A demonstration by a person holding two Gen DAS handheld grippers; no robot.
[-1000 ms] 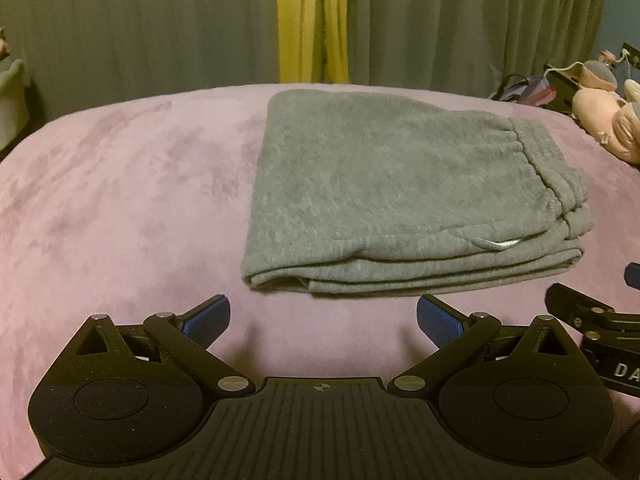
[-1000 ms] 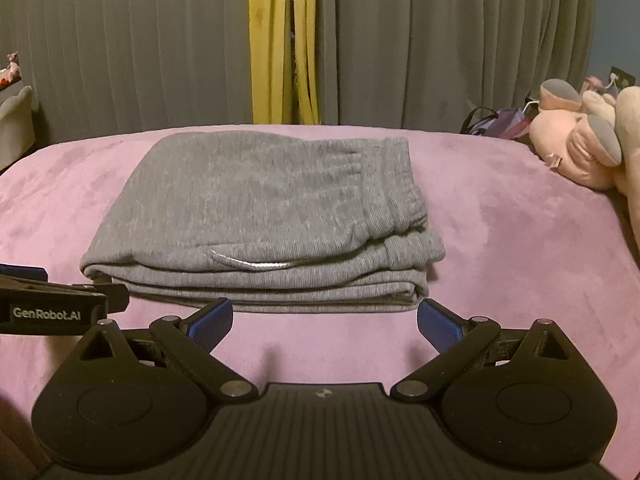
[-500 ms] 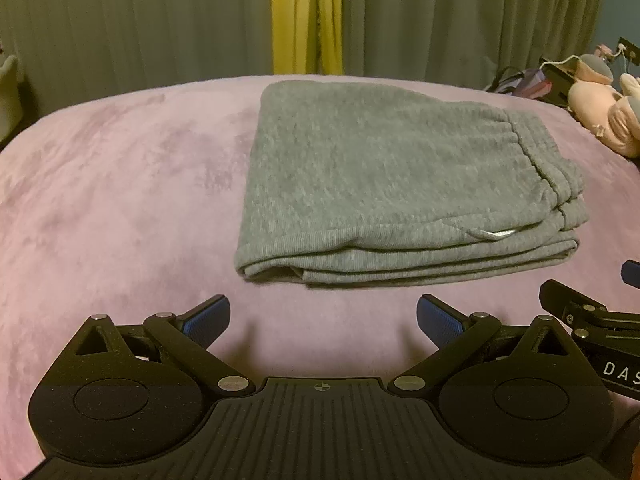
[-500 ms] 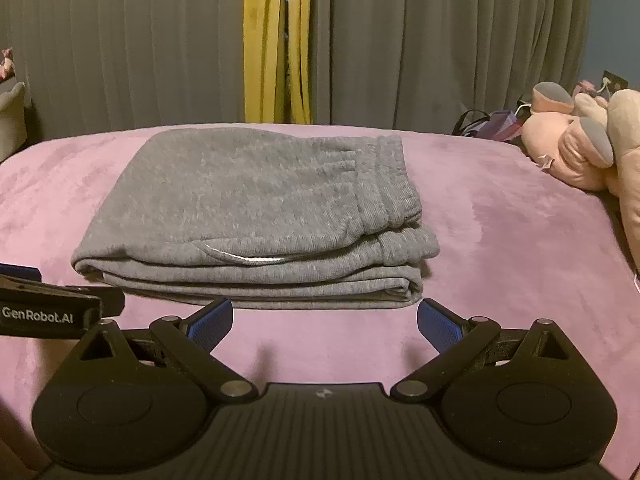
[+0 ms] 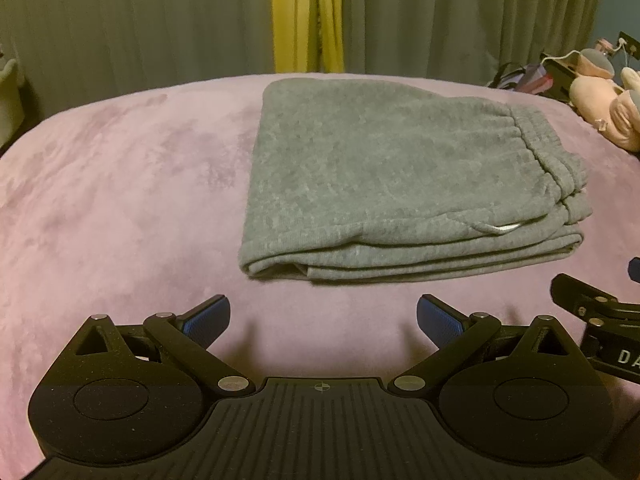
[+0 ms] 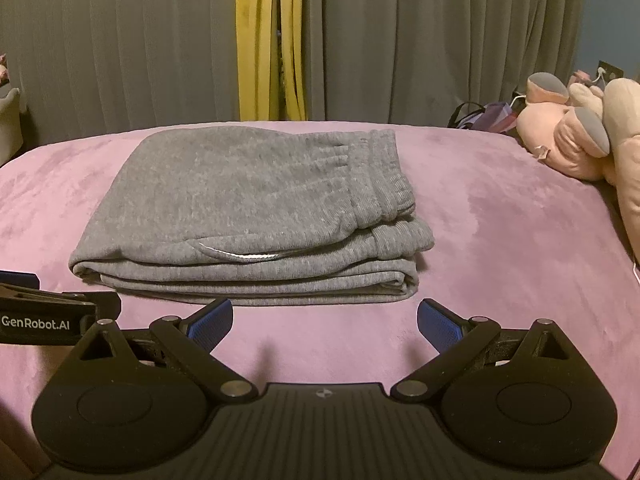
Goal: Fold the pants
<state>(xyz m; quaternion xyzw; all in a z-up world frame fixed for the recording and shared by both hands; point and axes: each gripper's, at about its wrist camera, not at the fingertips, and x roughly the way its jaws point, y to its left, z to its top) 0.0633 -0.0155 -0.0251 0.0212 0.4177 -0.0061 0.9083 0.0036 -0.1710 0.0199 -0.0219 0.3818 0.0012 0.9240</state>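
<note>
Left tongs (image 5: 323,316) held low, level, pointing at near edge of pants (image 5: 400,184); blue pads wide apart, gripping nothing. Right tongs (image 6: 325,320) same pose, pads wide apart, tips just short of pants (image 6: 256,208). Both tongs side by side, clear of cloth. Pants grey, folded into flat stacked bundle, waistband on right, lying mid-bed. Bed (image 6: 500,220) covered in pink plush blanket. Grey curtains (image 6: 420,40) behind, yellow strip (image 6: 250,40) at gap. Pink stuffed toys (image 6: 568,136) at bed's right edge.
</note>
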